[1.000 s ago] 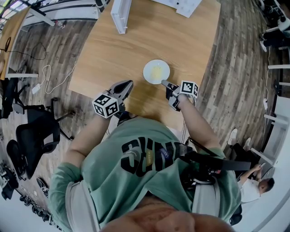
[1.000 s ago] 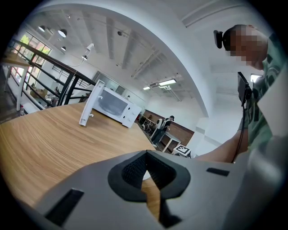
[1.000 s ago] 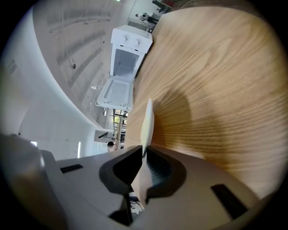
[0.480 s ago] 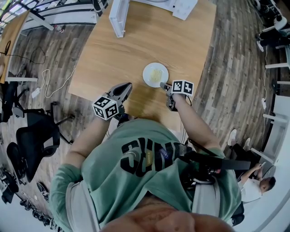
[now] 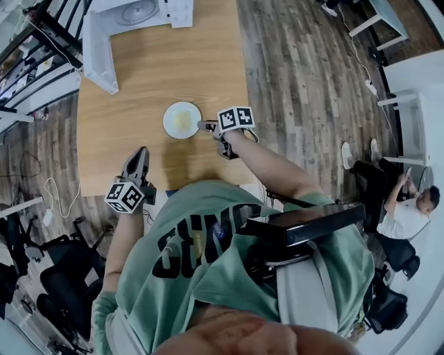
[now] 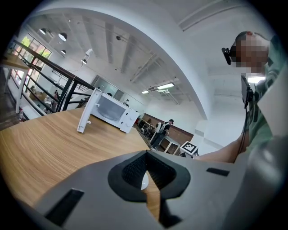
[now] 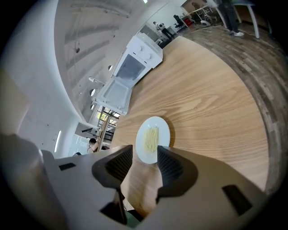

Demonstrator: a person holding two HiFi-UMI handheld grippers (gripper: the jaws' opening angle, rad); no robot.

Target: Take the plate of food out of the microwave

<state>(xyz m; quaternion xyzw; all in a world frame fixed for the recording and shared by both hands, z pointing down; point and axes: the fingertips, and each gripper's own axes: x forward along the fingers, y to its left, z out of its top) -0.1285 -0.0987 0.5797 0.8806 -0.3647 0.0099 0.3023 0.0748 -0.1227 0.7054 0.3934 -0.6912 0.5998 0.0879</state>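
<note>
On the wooden table (image 5: 139, 76), at the centre of the head view, the plate (image 5: 182, 120) sits flat with its pale yellow food (image 7: 152, 138), well apart from the white microwave (image 5: 132, 10) at the upper left, whose door (image 5: 97, 52) stands open. By this layout the removal looks complete. The right gripper (image 5: 205, 126) is level with the plate's right rim, jaws spread wide, and its own view shows the near rim between the tips; whether a pad touches the rim cannot be settled. The left gripper (image 5: 141, 151) hangs at the lower left, over the table's near edge, jaws closed tip to tip on nothing. Main hazard, in my judgement: a sideways or careless pull-back of the right gripper could catch the rim, skidding the plate or tipping it and spilling the food. The open door also projects over the table and could be struck.
</note>
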